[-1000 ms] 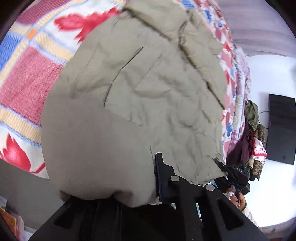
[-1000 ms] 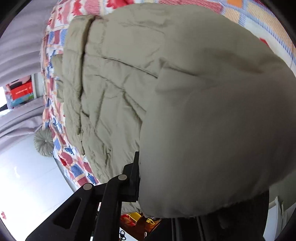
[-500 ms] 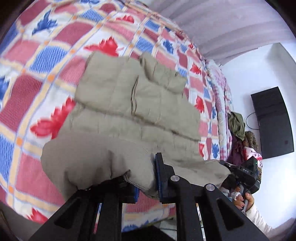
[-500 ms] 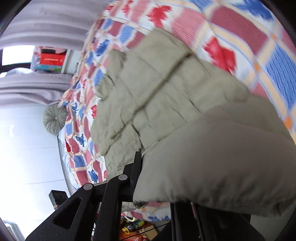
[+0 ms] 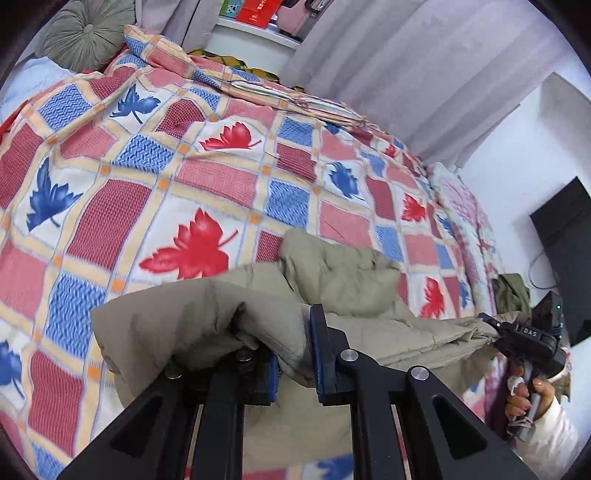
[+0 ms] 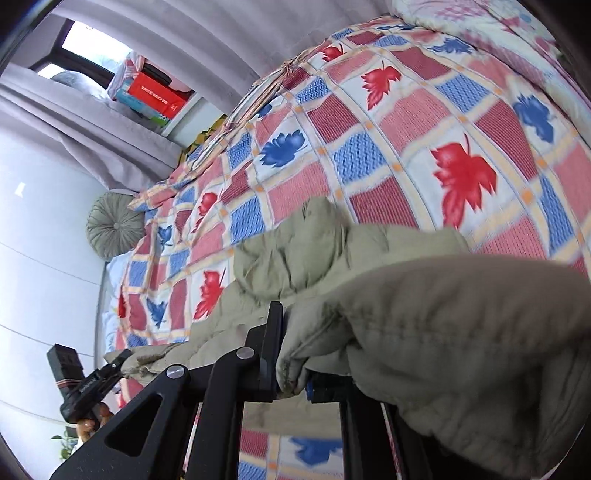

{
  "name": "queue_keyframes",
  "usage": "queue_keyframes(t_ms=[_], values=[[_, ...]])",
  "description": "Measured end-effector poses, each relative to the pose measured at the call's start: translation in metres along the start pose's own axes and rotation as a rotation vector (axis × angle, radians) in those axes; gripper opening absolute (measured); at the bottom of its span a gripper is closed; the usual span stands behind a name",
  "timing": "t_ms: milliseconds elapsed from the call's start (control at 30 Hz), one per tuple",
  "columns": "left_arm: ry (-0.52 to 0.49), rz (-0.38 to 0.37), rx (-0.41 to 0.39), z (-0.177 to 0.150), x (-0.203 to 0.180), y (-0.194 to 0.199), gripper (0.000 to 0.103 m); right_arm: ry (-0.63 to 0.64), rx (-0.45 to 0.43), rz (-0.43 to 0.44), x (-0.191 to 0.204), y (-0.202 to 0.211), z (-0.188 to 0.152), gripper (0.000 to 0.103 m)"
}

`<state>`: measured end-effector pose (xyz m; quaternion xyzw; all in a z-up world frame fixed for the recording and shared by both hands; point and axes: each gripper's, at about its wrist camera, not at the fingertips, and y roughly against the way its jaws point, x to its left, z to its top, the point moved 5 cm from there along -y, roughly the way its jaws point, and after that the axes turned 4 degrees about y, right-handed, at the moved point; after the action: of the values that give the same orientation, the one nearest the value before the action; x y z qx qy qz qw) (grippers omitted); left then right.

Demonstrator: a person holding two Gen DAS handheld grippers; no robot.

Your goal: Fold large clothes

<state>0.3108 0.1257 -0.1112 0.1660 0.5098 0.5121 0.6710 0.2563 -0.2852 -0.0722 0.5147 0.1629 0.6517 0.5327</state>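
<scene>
Both tongs, left tongs [image 5: 295, 354] and right tongs [image 6: 291, 363], stay clamped on the olive padded jacket [image 5: 332, 280]; they have lifted its hem edge off the quilt [image 5: 155, 192] (collar end trailing there); fold coming.

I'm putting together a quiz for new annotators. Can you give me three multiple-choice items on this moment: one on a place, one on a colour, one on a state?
1. Where does the round cushion lie?
A. at the bed's far end
B. on the jacket
C. on the floor

2. What colour is the padded jacket?
A. navy
B. olive-khaki
C. white

3. How is the left hand-held gripper?
A. open above the jacket
B. shut on the jacket
C. lying on the bedspread

Answers: 1 A, it sits by the pillows beyond the leaf-print bedspread; 2 B, its fabric is dull green-beige; 3 B, fabric is pinched between its pads.
</scene>
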Motion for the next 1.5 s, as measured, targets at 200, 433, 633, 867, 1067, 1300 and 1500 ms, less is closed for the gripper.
queue_keyframes(t_ms=[200,433,633,867,1067,1300,1500], values=[[0.067,0.109,0.023,0.003,0.033,-0.085,0.016,-0.063,0.04,-0.054,-0.034,-0.084,0.026,0.011],[0.059,0.186,0.018,-0.004,0.052,-0.141,0.016,-0.167,0.061,-0.074,-0.077,-0.147,0.012,0.011],[0.032,0.225,0.02,-0.006,0.049,-0.143,0.02,-0.174,0.052,-0.073,-0.081,-0.15,0.008,0.013],[0.001,0.236,-0.1,0.005,0.04,-0.093,0.095,-0.168,0.018,-0.063,-0.075,-0.126,0.013,0.057],[0.023,0.233,-0.069,-0.003,0.046,-0.076,0.094,-0.148,-0.009,-0.083,-0.07,-0.104,0.013,0.065],[0.039,0.193,0.023,-0.056,0.051,-0.065,0.094,-0.111,0.019,-0.078,-0.065,-0.078,-0.015,0.065],[0.092,0.188,0.068,-0.103,0.061,-0.045,0.094,-0.077,0.053,-0.069,-0.052,-0.064,-0.057,0.065]])
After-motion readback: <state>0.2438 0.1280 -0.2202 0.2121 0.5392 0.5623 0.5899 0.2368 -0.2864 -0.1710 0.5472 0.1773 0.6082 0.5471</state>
